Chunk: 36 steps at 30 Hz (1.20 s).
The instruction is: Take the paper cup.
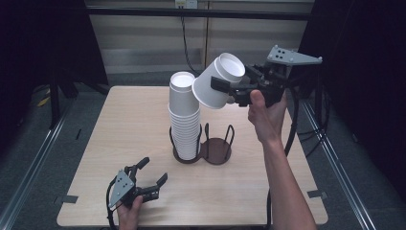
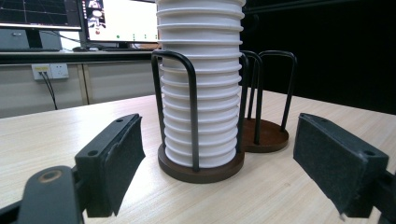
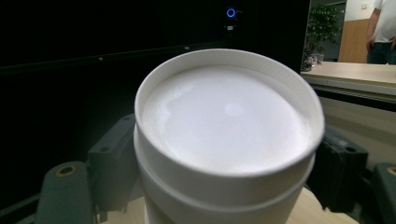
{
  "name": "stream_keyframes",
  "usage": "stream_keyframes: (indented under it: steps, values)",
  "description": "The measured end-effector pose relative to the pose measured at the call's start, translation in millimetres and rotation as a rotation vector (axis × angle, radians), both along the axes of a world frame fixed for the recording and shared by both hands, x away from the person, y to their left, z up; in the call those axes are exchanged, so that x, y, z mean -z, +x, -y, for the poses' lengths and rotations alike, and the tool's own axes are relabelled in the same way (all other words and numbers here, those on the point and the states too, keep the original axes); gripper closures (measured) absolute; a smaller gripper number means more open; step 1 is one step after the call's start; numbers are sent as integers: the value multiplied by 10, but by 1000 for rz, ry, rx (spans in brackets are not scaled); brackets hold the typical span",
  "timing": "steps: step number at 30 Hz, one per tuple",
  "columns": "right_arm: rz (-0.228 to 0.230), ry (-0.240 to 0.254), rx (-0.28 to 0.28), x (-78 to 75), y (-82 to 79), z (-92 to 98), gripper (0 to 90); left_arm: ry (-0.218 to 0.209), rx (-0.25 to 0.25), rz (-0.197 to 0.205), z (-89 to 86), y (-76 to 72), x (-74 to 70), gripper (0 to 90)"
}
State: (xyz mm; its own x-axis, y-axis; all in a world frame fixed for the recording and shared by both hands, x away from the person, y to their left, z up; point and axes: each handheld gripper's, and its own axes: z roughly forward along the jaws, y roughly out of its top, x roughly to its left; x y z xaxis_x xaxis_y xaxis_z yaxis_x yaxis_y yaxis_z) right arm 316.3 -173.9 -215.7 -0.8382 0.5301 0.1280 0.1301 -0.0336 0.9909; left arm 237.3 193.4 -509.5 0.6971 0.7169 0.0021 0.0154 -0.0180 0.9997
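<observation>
A tall stack of upturned white paper cups (image 1: 185, 115) stands in the left ring of a dark two-ring wire holder (image 1: 225, 152) at the table's middle. My right gripper (image 1: 227, 89) is shut on a white cup (image 1: 218, 81), held tilted in the air just right of the stack's top. In the right gripper view the cup's (image 3: 229, 121) base faces the camera between the pads (image 3: 112, 163); it looks like two nested cups. My left gripper (image 1: 154, 169) rests low near the front left, open with nothing between its fingers, facing the stack (image 2: 201, 93).
The holder's right ring (image 2: 268, 135) has a bare brown base. The wooden table (image 1: 129, 120) has free room on all sides of the holder. Black curtains flank the table, and cables hang at the back and right.
</observation>
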Motion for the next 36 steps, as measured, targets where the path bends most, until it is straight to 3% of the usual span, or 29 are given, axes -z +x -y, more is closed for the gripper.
stream_keyframes:
  steps: [13,33,36]
  values:
    - [-30,-48,4,196,-110,84,217,-1,0,-1,0,0,0,159]
    - [-64,-39,-12,520,-271,150,218,-8,4,-15,11,-2,1,159]
    - [-74,-66,-14,612,-283,94,218,6,-1,-9,7,5,-3,158]
